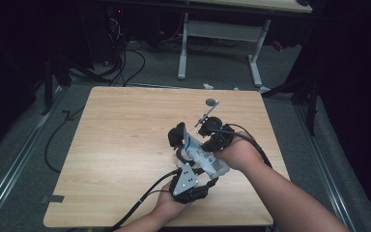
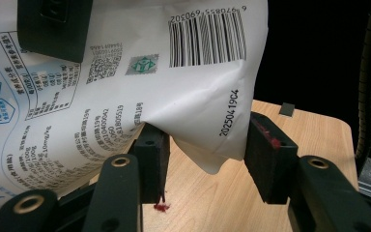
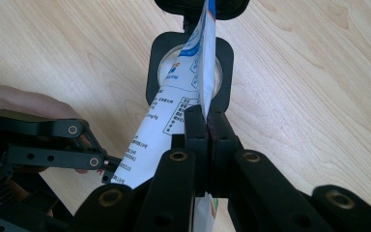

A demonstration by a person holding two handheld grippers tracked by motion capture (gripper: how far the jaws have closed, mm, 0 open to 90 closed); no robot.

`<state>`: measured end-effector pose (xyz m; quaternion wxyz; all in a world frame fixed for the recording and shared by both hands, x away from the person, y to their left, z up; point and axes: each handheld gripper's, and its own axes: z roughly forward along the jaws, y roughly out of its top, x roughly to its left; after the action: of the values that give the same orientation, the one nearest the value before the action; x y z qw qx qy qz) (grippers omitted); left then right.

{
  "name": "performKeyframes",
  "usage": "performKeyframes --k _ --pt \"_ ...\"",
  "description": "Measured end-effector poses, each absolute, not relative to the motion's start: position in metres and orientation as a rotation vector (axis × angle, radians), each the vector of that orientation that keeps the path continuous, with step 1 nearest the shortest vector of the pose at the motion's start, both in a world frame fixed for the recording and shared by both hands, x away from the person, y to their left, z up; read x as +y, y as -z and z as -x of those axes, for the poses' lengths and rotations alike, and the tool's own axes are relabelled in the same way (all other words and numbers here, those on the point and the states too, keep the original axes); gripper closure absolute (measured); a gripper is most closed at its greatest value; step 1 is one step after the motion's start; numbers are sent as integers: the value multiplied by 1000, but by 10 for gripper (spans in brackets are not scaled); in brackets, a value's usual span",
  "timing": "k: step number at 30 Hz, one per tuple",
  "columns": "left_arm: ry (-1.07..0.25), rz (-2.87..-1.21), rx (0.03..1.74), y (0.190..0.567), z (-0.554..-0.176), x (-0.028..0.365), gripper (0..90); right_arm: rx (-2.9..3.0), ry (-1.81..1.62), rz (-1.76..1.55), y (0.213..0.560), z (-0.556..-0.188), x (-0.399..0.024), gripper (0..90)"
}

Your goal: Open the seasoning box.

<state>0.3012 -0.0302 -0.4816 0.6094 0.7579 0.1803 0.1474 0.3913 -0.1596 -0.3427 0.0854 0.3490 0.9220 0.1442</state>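
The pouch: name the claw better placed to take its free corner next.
Left. Its claw stands open around the pouch's lower corner, one pad touching, the other just clear, so it probably only needs to close. The right claw is already shut on the pouch's edge.

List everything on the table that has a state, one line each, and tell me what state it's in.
White pouch: lifted off the table, crumpled, pinched at one edge.
Right gripper: jaws shut on the white pouch.
Left gripper: jaws open around the pouch's lower corner, pads not pressing.
Black box: lid open, beneath the pouch.
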Motion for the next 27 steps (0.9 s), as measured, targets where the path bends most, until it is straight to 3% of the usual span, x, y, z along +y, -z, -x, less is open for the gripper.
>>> performKeyframes --k 27 --pt "-339 -1744 409 480 -301 -31 545 2748 -435 -1045 341 -391 -161 898"
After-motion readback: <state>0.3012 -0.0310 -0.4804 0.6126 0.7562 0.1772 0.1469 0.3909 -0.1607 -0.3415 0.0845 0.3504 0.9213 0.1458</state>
